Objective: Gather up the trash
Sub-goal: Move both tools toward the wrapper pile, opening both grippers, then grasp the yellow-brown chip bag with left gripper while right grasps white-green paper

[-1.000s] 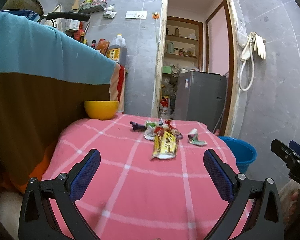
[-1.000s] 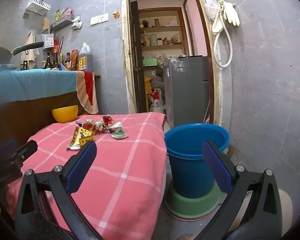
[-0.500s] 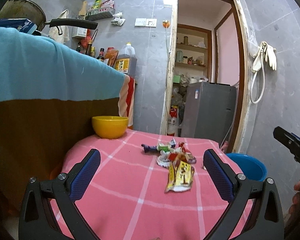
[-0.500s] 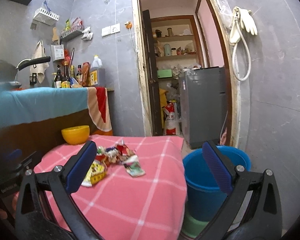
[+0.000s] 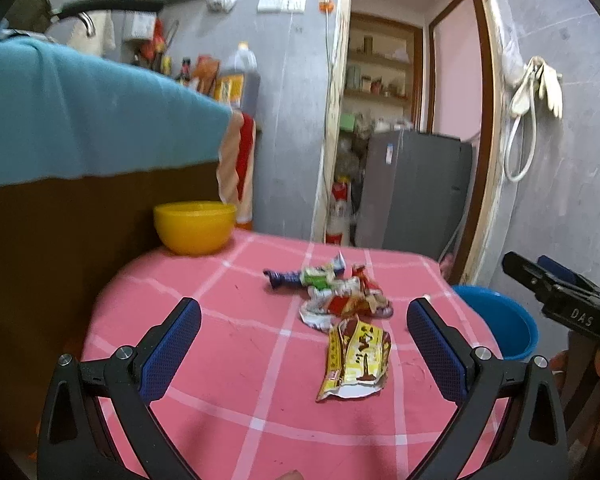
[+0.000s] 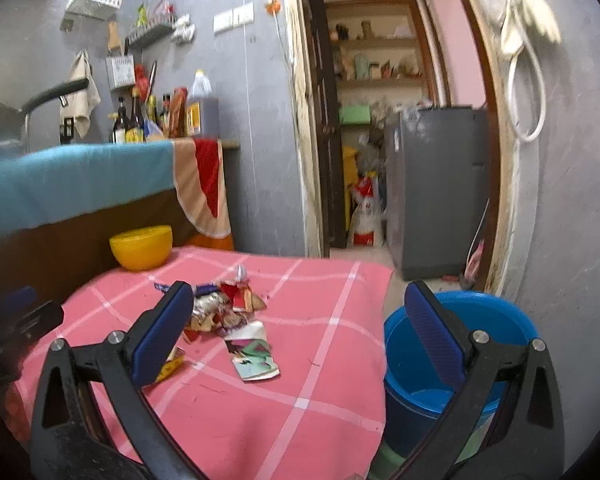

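**Both jaws wide, wrappers waiting on the pink cloth**

Right now the left hand-held gripper [image 5: 303,346] hovers over the near part of the tabletop [image 5: 220,360] with its blue-padded fingers [image 5: 168,354] spread wide and nothing between them. Just ahead of it, between the fingers as its camera sees things, lies a yellow snack wrapper [image 5: 356,358], flat and torn open at the near end. Beyond that sits a small heap of crumpled wrappers [image 5: 332,292], red, green and silver, touching one another near the middle of the pink checked cloth.

The right hand-held gripper [image 6: 300,326] is likewise spread open and empty, held off the right side of the tabletop. From its view a loose green-and-white wrapper [image 6: 252,354] lies a little apart from the heap, nearer the cloth's right edge. The gripper's right finger [image 6: 432,334] lines up over a blue bucket [image 6: 512,320] standing on the floor just beside the table, mouth up.

Farther back, a yellow bowl [image 5: 194,226] rests at the far left corner of the cloth, against a counter draped in a teal cloth [image 5: 80,120]. A doorway behind shows a grey fridge [image 5: 412,192].
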A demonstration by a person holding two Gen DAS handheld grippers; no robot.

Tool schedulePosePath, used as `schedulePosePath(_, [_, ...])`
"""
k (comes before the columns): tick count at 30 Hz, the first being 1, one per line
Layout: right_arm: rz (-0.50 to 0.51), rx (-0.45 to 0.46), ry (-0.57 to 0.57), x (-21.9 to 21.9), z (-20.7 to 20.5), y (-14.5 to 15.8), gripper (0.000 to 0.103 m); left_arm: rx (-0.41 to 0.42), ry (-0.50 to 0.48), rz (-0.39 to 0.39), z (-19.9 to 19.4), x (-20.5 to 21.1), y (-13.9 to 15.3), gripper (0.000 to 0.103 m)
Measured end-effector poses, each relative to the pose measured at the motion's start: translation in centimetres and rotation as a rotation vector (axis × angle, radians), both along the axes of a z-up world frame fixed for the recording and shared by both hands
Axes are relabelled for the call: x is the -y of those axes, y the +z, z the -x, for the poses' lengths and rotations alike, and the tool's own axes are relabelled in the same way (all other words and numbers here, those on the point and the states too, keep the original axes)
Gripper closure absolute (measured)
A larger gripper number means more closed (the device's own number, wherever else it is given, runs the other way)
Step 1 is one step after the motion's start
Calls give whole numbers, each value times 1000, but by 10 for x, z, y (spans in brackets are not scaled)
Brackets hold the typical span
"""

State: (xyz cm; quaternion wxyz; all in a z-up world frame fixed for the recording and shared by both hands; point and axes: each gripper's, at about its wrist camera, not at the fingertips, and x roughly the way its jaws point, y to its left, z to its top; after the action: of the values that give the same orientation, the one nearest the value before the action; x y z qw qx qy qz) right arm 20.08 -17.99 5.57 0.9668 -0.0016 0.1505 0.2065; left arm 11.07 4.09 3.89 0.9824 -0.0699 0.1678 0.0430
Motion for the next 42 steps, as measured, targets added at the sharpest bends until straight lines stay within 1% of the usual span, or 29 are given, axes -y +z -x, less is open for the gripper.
schedulePosePath(3, [29, -81, 47, -3, -18, -10, 0, -69, -23, 21, -14, 0, -5, 2])
schedulePosePath(7, [75, -147, 55, -9, -32, -23, 0, -188, -65, 35, -33, 1, -15, 3])
schedulePosePath(9, [120, -181, 72, -13, -39, -32, 0, -230, -89, 40, -39, 3, -20, 8])
schedulePosePath(10, [139, -199, 84, -15, -42, -36, 0, -255, -107, 42, -43, 4, -22, 13])
schedulePosePath(13, [165, -248, 121, -19, -48, -46, 0, -313, -160, 45, -51, 8, -28, 21])
schedulePosePath(14, [169, -262, 131, -21, -50, -48, 0, -339, -193, 50, -54, 11, -31, 25])
schedulePosePath(15, [173, -273, 142, -22, -52, -50, 0, -349, -206, 53, -57, 13, -32, 26])
schedulePosePath(18, [194, -304, 178, -26, -57, -54, 10, -407, -256, 56, -65, 19, -37, 39])
schedulePosePath(19, [206, -311, 190, -29, -58, -56, 12, -420, -262, 57, -67, 20, -40, 44])
schedulePosePath(20, [217, -317, 203, -32, -59, -57, 12, -434, -261, 55, -68, 20, -41, 46])
schedulePosePath(21, [224, -324, 216, -35, -59, -59, 15, -432, -261, 54, -69, 20, -40, 46])
schedulePosePath(23, [241, -326, 231, -42, -60, -61, 17, -435, -266, 60, -70, 18, -39, 55])
schedulePosePath(25, [256, -323, 238, -47, -60, -63, 20, -440, -258, 57, -74, 17, -38, 58])
schedulePosePath(29, [274, -331, 247, -61, -61, -66, 26, -432, -254, 81, -72, 12, -38, 60])
schedulePosePath(32, [304, -317, 240, -73, -59, -69, 31, -427, -238, 95, -71, 9, -36, 60])
schedulePosePath(34, [299, -319, 243, -76, -58, -69, 42, -421, -229, 107, -70, 7, -35, 60])
schedulePosePath(37, [287, -321, 233, -77, -58, -69, 51, -415, -214, 122, -67, 5, -33, 61])
schedulePosePath(39, [278, -320, 227, -77, -57, -70, 54, -410, -212, 122, -64, 6, -31, 61])
schedulePosePath(42, [271, -307, 212, -77, -55, -70, 55, -384, -207, 113, -62, 9, -26, 61])
